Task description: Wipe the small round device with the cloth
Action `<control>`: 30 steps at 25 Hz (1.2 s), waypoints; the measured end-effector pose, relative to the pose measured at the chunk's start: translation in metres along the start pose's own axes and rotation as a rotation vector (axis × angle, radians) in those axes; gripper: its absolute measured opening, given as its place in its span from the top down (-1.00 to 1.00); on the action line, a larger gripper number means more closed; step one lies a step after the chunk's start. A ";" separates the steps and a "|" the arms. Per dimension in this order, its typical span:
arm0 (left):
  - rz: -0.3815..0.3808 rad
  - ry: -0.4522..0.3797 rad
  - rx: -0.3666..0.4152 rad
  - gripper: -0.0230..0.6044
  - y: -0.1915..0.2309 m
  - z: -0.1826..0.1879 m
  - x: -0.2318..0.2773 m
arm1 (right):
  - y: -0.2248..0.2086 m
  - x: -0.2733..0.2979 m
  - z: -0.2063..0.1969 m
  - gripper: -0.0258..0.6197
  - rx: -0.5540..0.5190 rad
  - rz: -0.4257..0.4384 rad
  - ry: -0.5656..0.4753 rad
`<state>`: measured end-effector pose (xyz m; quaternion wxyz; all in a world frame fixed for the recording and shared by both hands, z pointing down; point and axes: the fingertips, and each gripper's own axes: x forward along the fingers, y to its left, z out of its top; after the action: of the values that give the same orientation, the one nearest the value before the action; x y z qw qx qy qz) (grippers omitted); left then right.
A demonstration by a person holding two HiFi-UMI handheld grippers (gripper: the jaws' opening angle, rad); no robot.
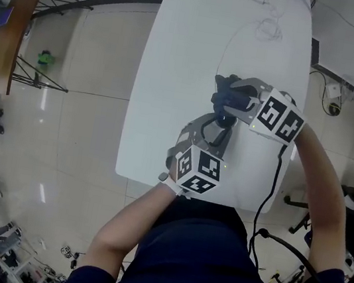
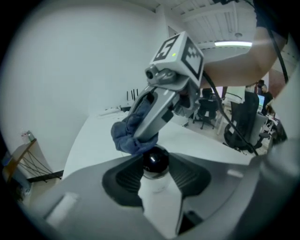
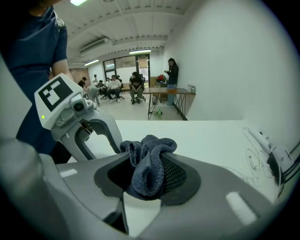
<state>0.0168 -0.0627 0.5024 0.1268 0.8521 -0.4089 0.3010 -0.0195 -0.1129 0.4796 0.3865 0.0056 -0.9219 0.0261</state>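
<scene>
The small round device (image 2: 156, 162), with a glossy black top on a white body, sits upright between the jaws of my left gripper (image 2: 157, 174), which is shut on it. In the head view the left gripper (image 1: 217, 128) holds the device (image 1: 224, 120) over the white table (image 1: 175, 70). My right gripper (image 3: 147, 171) is shut on a bunched dark blue cloth (image 3: 151, 161). The cloth (image 2: 131, 133) hangs from the right gripper (image 2: 143, 136) and rests against the device's top left side. From the head camera the cloth (image 1: 227, 96) shows just beyond the device.
Thin white cables (image 1: 264, 24) lie at the table's far end, and also at the right of the right gripper view (image 3: 262, 150). A wooden side table (image 1: 15, 23) stands off to the left. Several people sit in the room behind (image 3: 115, 86).
</scene>
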 end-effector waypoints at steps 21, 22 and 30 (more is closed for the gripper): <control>0.007 0.027 0.044 0.36 0.004 -0.008 -0.003 | -0.044 0.055 -0.078 0.44 0.043 -0.212 0.069; 0.000 0.034 0.054 0.31 0.003 -0.009 -0.003 | -0.047 0.046 -0.077 0.44 0.068 -0.264 0.051; -0.159 -0.091 0.005 0.30 0.035 0.027 -0.032 | -0.017 -0.069 -0.081 0.44 0.579 -0.646 -0.333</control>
<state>-0.0148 -0.0771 0.4606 0.1296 0.8951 -0.3444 0.2519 0.0875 -0.1262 0.4880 0.2042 0.4040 -0.8773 0.1594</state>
